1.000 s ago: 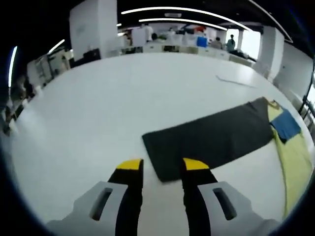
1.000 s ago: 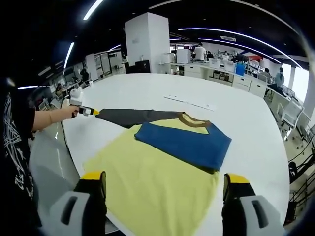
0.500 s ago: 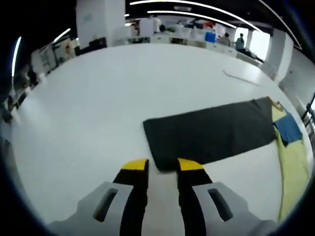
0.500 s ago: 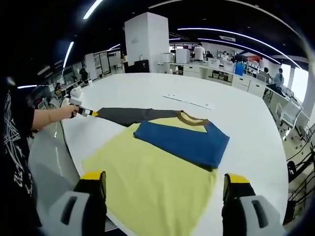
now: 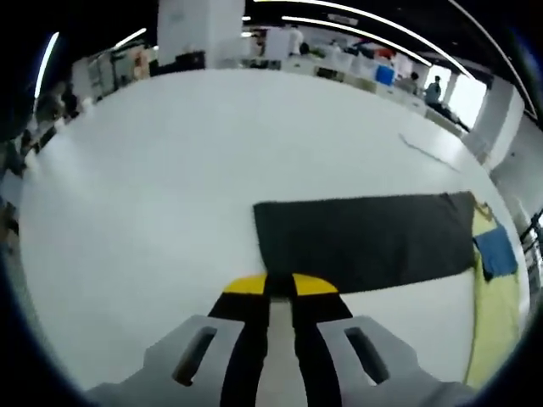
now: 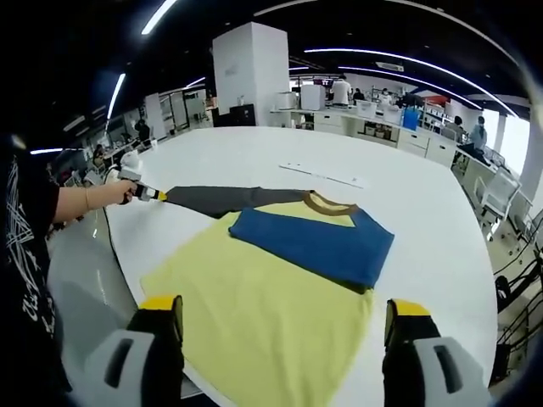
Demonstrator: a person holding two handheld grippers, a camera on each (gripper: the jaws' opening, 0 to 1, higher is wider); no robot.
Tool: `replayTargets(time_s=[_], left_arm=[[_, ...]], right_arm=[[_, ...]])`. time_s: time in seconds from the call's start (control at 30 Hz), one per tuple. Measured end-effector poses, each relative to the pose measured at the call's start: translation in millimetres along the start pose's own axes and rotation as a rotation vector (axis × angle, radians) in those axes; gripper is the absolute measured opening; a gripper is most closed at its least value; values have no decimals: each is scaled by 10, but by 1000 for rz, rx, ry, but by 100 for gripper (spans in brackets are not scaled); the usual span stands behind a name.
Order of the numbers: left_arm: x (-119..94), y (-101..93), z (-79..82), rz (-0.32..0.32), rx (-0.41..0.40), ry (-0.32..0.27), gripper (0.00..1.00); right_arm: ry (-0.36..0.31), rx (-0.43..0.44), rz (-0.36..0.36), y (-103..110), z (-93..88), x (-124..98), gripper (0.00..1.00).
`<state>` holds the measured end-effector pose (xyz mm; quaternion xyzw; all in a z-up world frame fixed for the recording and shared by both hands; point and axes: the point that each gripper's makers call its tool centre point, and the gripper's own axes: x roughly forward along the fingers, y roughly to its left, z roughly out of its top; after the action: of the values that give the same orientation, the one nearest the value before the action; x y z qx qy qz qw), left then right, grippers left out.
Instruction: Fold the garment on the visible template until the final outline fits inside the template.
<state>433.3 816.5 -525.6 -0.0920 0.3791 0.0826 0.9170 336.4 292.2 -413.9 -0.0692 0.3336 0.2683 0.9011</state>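
A yellow shirt (image 6: 246, 288) lies flat on the white table (image 6: 424, 212), with a brown collar (image 6: 327, 203). Its blue sleeve (image 6: 314, 242) is folded across the chest. Its dark grey sleeve (image 6: 225, 199) stretches out sideways. In the left gripper view that dark sleeve (image 5: 365, 242) runs off to the right, and my left gripper (image 5: 278, 284) is shut on its cuff corner. The right gripper view shows the left gripper (image 6: 153, 194) at the sleeve's far end, held by a hand (image 6: 114, 193). My right gripper (image 6: 284, 318) hangs open over the shirt's lower body.
A thin pale strip (image 6: 327, 175) lies on the table beyond the collar, seen also as a pale strip (image 5: 428, 146) in the left gripper view. The table edge (image 6: 119, 254) curves close on the left. Desks and people stand far behind.
My left gripper's jaws have come together from open onto the dark sleeve's cuff corner. The right gripper has held still, open.
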Motion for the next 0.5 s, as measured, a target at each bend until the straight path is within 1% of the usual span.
replayTargets(time_s=[0.1,0.23,0.3,0.5], left_arm=[[0,7,19,7,13,-8,1],[-9,-1,42,9,30,-15,0],[-33,-29,88,0,42,-32,0],[-107,-127,208,-18,84,-57,0]], right_arm=[[-8,8,-1,-3,5,1,99],[-8,8,3,9,0,3,99],[-7,9,3,9,-7,2,99],[-13,14,-2,-4,-8,-10,99]])
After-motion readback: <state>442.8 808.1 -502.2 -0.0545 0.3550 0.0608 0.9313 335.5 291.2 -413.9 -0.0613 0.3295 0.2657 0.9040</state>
